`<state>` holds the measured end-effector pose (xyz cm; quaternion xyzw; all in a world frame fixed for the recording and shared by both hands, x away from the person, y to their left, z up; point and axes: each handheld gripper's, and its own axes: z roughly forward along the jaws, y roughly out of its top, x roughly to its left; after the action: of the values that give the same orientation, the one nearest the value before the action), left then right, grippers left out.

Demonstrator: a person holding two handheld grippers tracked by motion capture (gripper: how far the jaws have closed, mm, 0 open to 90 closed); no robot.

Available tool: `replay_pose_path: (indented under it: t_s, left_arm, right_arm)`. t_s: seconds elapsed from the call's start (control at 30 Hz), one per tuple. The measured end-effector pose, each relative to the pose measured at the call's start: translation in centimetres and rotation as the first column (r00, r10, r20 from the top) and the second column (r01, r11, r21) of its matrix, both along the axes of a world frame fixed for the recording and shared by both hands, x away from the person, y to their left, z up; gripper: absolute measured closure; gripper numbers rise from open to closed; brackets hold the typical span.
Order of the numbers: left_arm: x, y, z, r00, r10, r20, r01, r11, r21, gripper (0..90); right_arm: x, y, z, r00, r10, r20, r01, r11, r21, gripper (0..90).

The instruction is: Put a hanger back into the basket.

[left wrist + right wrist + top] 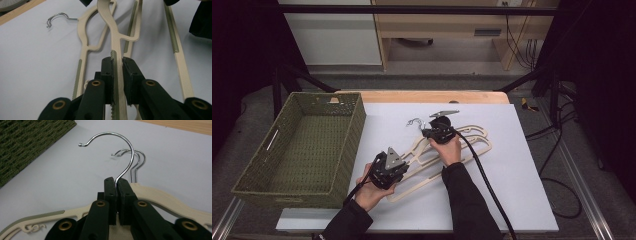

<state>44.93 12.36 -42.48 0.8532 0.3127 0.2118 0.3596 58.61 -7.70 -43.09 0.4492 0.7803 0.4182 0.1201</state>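
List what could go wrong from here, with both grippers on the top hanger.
1. The right gripper pinches only the thin wire hook of the top hanger; smooth metal could slip or twist between the pads.
2. The left gripper clamps one arm of that hanger, so an uneven lift might tilt it.
3. Other hangers lie close beneath, their hooks bunched together; they may snag and get dragged toward the basket.

Black sleeves, black gripper [388, 172] with brass-ringed screws, perhaps a grey plate.
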Motion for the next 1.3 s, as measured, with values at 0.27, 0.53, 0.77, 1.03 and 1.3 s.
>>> replay_pose_path:
  t_s: [0.27, 0.53, 0.77, 1.03, 1.3]
  left_arm:
    - [-0.4, 0.1, -0.7, 1.0, -0.005, -0.006, 0.005, 1.0, -0.006, 79.2]
    - [-0.6, 0.3, -1.2, 0.9984, -0.05, -0.027, 0.049, 0.9984, -0.029, 78.7]
    - [-0.1, 0.6, 0.0, 0.9959, -0.079, -0.045, 0.069, 0.9786, -0.194, 40.9]
    - [1.5, -0.7, 1.6, 0.9959, -0.083, -0.037, 0.073, 0.9726, -0.221, 21.6]
    - [2.1, -2.2, 1.4, 0.9966, -0.08, 0.019, 0.082, 0.97, -0.229, 46.0]
  right_arm:
    - [-1.2, -0.5, 1.0, 0.9994, 0.01, 0.033, -0.011, 1.0, 0.016, 89.1]
    - [-3.4, -1.2, 1.7, 0.9932, 0.022, 0.115, -0.025, 0.999, 0.027, 89.3]
    - [-5.1, -1.7, 2.2, 0.9856, 0.038, 0.165, -0.047, 0.998, 0.047, 89.3]
    - [-7.2, -2.2, 2.7, 0.9711, 0.081, 0.224, -0.098, 0.993, 0.066, 89.2]
    - [-8.4, -2.8, 3.2, 0.9631, 0.102, 0.249, -0.122, 0.99, 0.067, 89.2]
